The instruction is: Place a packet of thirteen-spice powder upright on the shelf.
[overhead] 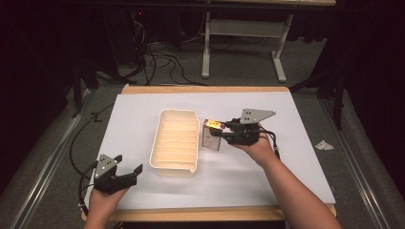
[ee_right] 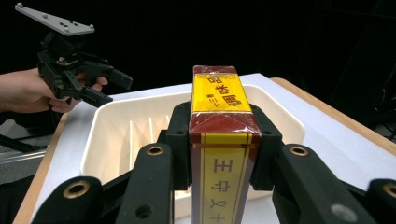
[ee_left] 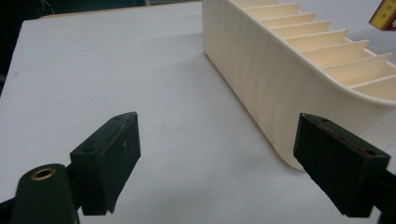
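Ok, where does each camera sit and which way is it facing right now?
High view: above the person's side, looking forward and down on the table; both forearms, left gripper and right gripper show.
Left gripper view: rides the left gripper, looking between its open jaws along the tray.
Right gripper view: rides the right gripper, shut on the box, facing the tray and the other hand's gripper.
Shared: tray and box in all three.

Tray [overhead: 175, 164] centre of counter [overhead: 143, 114]; box [overhead: 213, 135] just right of tray; left gripper [overhead: 125, 168] at tray's left.
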A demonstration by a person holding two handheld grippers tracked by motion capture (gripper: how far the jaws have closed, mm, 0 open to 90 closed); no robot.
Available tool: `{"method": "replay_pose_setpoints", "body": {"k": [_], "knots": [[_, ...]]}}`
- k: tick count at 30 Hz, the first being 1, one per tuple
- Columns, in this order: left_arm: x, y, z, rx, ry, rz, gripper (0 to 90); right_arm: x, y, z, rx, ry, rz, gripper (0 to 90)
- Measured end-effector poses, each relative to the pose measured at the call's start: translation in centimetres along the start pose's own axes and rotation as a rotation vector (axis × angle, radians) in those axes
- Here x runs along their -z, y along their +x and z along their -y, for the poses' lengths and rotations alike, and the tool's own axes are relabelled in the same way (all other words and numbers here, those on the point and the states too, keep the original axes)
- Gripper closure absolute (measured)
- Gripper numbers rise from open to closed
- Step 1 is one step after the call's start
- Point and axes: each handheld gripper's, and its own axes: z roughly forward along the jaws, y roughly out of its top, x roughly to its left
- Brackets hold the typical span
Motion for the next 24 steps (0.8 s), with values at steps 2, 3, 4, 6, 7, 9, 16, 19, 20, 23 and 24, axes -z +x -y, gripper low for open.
{"method": "replay_pose_setpoints", "body": {"k": [2, 3, 4, 6, 7, 9, 16, 19, 20, 23, 24], "knots": [[0.0, 0.0, 0.0, 0.001, -0.002, -0.001, 15.5, -0.7, 0.2, -0.2, 0.002, -0.004, -0.015, 68.4], [0.0, 0.0, 0.0, 0.001, -0.002, -0.001, 15.5, -0.7, 0.2, -0.2, 0.002, -0.004, -0.015, 68.4], [0.0, 0.0, 0.0, 0.002, -0.002, -0.001, 15.5, -1.1, 0.2, -0.2, 0.002, -0.003, -0.025, 68.5], [0.1, 0.1, -0.1, 0.002, -0.002, 0.000, 15.5, -1.5, 0.3, -0.3, 0.007, 0.001, -0.029, 68.5], [0.1, 0.1, -0.1, 0.002, -0.002, 0.000, 15.5, -1.5, 0.3, -0.3, 0.007, 0.001, -0.029, 68.5], [0.1, 0.1, -0.1, 0.004, -0.001, 0.000, 15.5, -1.9, 0.4, -0.3, 0.015, 0.005, -0.038, 68.5], [0.2, 0.1, -0.2, 0.006, -0.004, 0.002, 15.5, -2.7, 0.4, -0.6, 0.016, 0.015, -0.044, 68.5], [0.2, 0.1, -0.2, 0.007, -0.003, 0.003, 15.5, -2.9, 0.4, -0.7, 0.016, 0.018, -0.051, 68.5], [0.2, 0.1, -0.2, 0.007, -0.003, 0.003, 15.5, -3.0, 0.4, -0.7, 0.017, 0.019, -0.049, 68.5], [0.2, 0.1, -0.2, 0.008, -0.005, 0.004, 15.5, -3.3, 0.4, -0.7, 0.022, 0.028, -0.051, 68.5], [0.2, 0.1, -0.2, 0.008, -0.005, 0.003, 15.5, -3.6, 0.5, -0.7, 0.024, 0.036, -0.050, 68.6]]}}
